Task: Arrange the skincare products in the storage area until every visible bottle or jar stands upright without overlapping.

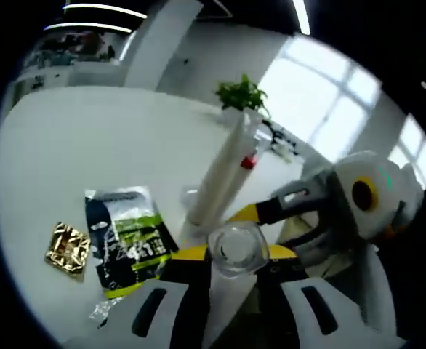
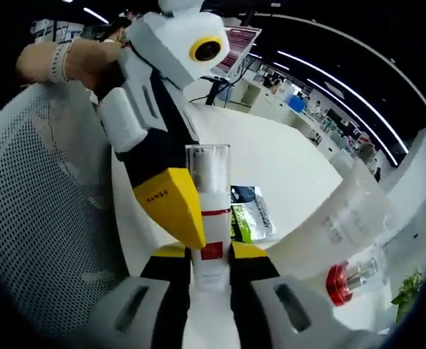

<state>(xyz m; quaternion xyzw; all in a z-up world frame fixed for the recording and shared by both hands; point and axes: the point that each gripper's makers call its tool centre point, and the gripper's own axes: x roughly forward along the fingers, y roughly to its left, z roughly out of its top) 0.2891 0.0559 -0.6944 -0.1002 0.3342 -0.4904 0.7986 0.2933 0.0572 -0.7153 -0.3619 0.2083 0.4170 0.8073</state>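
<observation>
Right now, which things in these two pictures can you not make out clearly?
- Right gripper view: the clear bottle with a red collar is close and blurred, its print unreadable.
- Left gripper view: the base of the tall white bottle is hidden behind the clear cap.
- Left gripper view: the dark sachet has print too small to read.
- Left gripper view: the gold packet is too small to identify.

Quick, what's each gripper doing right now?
Left gripper: shut on a clear-capped bottle.
Right gripper: shut on a white bottle.

Left hand-held gripper [image 1: 235, 273]: jaws closed on a clear-capped bottle [image 1: 236, 247].
Right hand-held gripper [image 2: 210, 265]: jaws clamped on a white pump bottle [image 2: 209, 218].
Person's hand [image 2: 82, 62]: holding the left hand-held gripper's grip.
</observation>
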